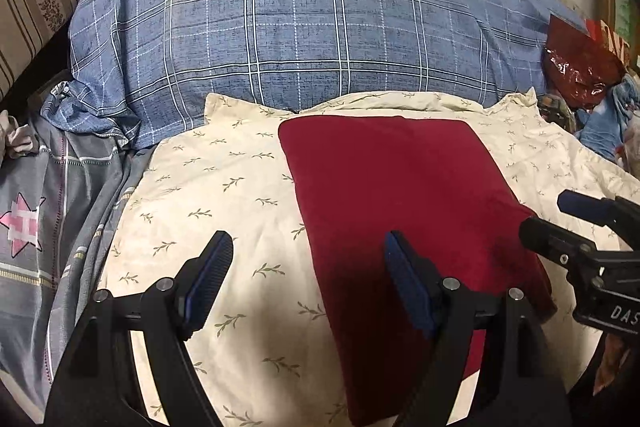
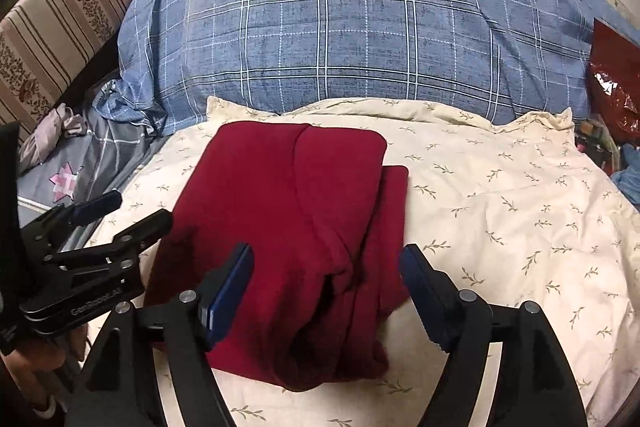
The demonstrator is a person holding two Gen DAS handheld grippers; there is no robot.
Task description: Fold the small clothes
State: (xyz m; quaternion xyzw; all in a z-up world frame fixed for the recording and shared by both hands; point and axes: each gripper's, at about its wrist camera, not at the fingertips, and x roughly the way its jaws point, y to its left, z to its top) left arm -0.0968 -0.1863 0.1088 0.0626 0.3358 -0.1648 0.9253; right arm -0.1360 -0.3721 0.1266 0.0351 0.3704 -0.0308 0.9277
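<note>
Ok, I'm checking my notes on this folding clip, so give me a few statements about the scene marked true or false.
1. The red garment lies folded on the cream leaf-print sheet. True.
2. The right gripper is clamped on the garment. False: its jaws stand open above it.
3. The left gripper holds a sock. False: it is open and holds nothing.
4. A blue plaid quilt is piled behind the garment. True.

blue quilt point(image 2: 360, 39): "STARS" | left gripper point(image 2: 132, 215): "GenRobot.AI"
</note>
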